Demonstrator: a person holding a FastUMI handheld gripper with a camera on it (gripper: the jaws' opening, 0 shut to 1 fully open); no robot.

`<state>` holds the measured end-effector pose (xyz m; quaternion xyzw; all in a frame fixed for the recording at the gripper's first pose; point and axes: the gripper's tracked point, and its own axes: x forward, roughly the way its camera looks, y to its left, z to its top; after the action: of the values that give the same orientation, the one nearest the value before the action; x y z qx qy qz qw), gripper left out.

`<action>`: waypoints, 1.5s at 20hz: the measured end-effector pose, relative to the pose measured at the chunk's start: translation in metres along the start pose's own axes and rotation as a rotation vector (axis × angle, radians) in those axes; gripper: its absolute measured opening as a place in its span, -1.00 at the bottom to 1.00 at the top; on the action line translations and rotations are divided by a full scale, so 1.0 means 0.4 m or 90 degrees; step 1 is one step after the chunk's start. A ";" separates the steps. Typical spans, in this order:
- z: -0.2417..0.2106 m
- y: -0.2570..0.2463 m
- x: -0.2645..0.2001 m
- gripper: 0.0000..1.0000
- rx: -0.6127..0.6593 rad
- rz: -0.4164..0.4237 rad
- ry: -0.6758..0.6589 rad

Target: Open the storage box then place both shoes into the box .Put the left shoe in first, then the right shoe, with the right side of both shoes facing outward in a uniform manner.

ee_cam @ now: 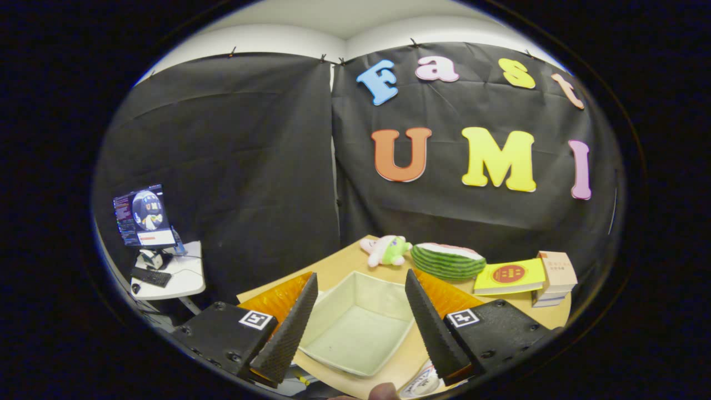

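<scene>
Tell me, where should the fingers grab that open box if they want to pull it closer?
Probably the near wall of the storage box. It sits open-topped just ahead of the gripper, with thin upright cloth-like walls. Coming from above, one finger could slip inside and the other outside that near rim, pinching it. The fingers are spread wide, holding nothing.

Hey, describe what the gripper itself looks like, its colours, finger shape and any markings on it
The gripper has two black wedge-shaped fingers that taper to points, with a finely ribbed, textured grip surface. Each finger sits on a blocky matte black mount with visible screws. Both mounts carry a small square black-and-white tag on a white patch. No cables or sleeve can be seen.
</scene>
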<state>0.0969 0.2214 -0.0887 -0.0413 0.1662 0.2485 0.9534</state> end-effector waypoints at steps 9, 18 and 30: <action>-0.382 -0.283 -0.099 0.97 0.093 -0.091 0.299; -0.734 -0.411 -0.076 0.97 0.210 -0.141 0.493; -0.849 -0.385 -0.025 -0.32 0.337 -0.112 0.536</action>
<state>0.0631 0.0277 -0.4054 0.0916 0.5894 0.0783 0.7988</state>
